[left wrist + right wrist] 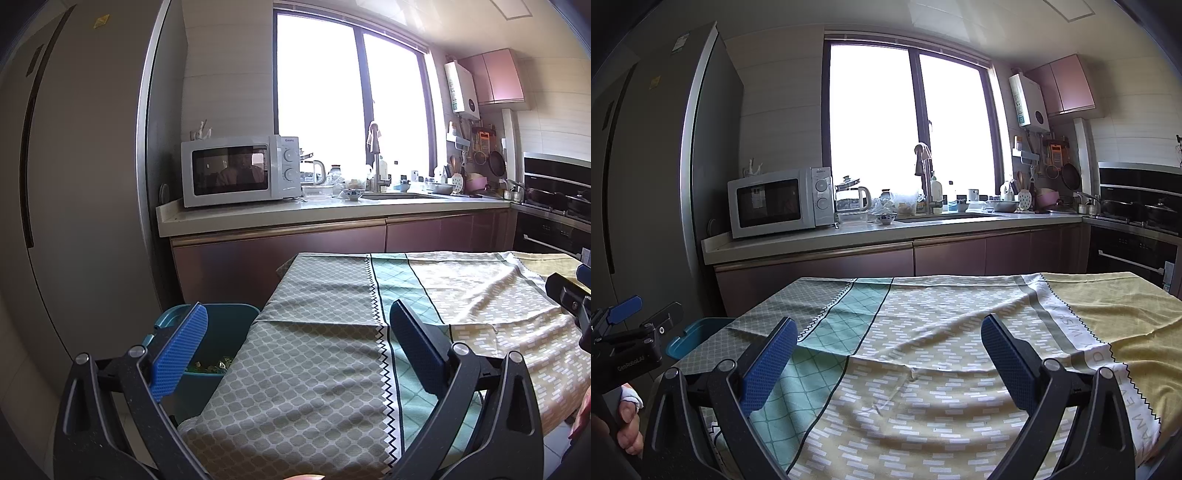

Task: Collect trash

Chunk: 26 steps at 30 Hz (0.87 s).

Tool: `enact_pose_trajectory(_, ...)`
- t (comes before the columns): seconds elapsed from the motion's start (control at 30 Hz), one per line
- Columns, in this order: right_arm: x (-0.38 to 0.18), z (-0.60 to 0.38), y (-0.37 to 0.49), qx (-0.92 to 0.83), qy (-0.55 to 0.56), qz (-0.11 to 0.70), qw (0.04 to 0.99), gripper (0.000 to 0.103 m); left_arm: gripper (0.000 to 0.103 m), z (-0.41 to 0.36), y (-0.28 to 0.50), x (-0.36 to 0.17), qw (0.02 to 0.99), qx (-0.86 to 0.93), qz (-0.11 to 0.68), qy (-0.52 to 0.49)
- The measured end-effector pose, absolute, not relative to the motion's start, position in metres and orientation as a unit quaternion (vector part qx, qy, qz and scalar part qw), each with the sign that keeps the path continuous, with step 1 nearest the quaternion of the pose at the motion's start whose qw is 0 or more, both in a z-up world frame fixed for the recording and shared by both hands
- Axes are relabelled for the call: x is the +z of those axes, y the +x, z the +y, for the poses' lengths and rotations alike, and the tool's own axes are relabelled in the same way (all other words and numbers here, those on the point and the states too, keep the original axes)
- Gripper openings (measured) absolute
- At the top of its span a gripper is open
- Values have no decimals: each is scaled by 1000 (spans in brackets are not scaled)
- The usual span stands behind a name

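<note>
A teal trash bin point(218, 332) stands on the floor at the table's left end, with bits of green and pale scraps point(210, 365) inside it. My left gripper point(299, 325) is open and holds nothing, its left finger over the bin and its right finger over the tablecloth point(314, 369). In the right wrist view my right gripper point(889, 341) is open over the patterned tablecloth point(942, 369), holding nothing. The bin's rim point(698, 334) shows at the left there, next to the left gripper's body point(631, 339). I see no loose trash on the cloth.
A tall fridge point(74, 184) stands at the left. Behind the table runs a counter point(295, 214) with a microwave point(236, 170), sink, faucet and dishes under a bright window. A stove point(554, 199) sits at the right. A person's fingers point(628, 424) grip the left handle.
</note>
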State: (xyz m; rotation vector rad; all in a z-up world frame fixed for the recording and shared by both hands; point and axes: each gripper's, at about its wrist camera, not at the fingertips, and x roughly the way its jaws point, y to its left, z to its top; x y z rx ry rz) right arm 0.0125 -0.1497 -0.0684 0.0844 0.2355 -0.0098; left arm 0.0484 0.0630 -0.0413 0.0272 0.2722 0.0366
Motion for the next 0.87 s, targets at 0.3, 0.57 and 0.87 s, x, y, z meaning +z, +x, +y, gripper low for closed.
enact_pose_trajectory(0.3,-68,-152,14,-6,44,119,992,96,97,59,51,-42,990,15,139,13)
enact_pose_trajectory(0.57,-67,-156,17,-4,46,124,991,96,97,52,57,-40,989,3,149,17)
enact_pose_trajectory(0.87,-66,-181,37,-13,44,157,987,96,97,33,111,-43,972,-31,232,6)
